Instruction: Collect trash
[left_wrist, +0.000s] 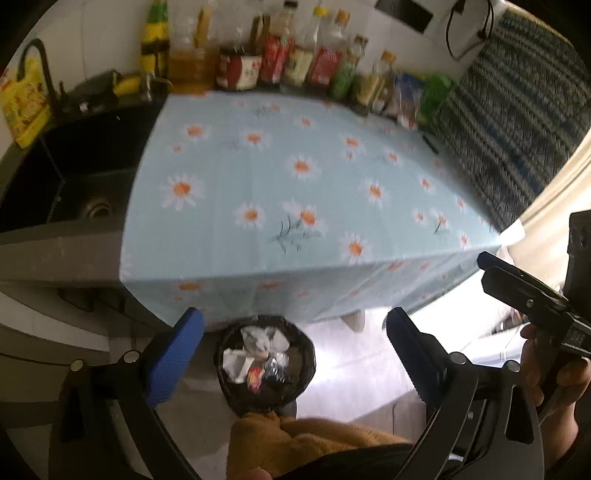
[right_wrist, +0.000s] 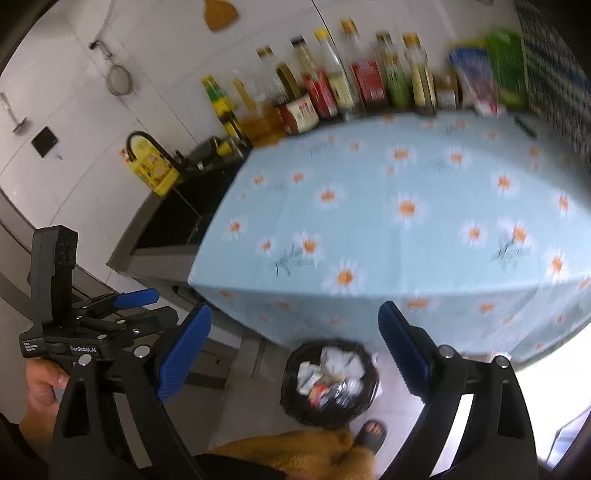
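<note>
Trash (left_wrist: 264, 356), a heap of crumpled white paper, clear plastic and a red wrapper, fills a round bin lined with a black plastic bag (left_wrist: 266, 397) that stands on the pale tiled floor (left_wrist: 354, 354) just in front of the table. The left gripper (left_wrist: 293, 354) hangs above the bin with its blue-padded jaws spread wide and nothing between them; the right gripper (right_wrist: 295, 354) is likewise spread wide and empty, with the bin below it.

The table wears a light blue cloth printed with white and orange daisies (left_wrist: 295, 192), its front edge draping down, and the top is bare of litter. Along the back a row of glass and plastic sauce bottles and jars (left_wrist: 280, 62) stands against the white tiled wall (right_wrist: 74, 74). To the left lies a black sink (left_wrist: 74, 166) with a dark curved tap (right_wrist: 147, 142) and a yellow packet (right_wrist: 151, 168) beside it; a wire strainer (right_wrist: 120, 79) hangs on the wall. A blue patterned woven fabric (left_wrist: 517, 122) sits at the table's right end. A sandalled foot (right_wrist: 373, 432) and ochre fleecy trousers (left_wrist: 303, 439) show by the bin.
</note>
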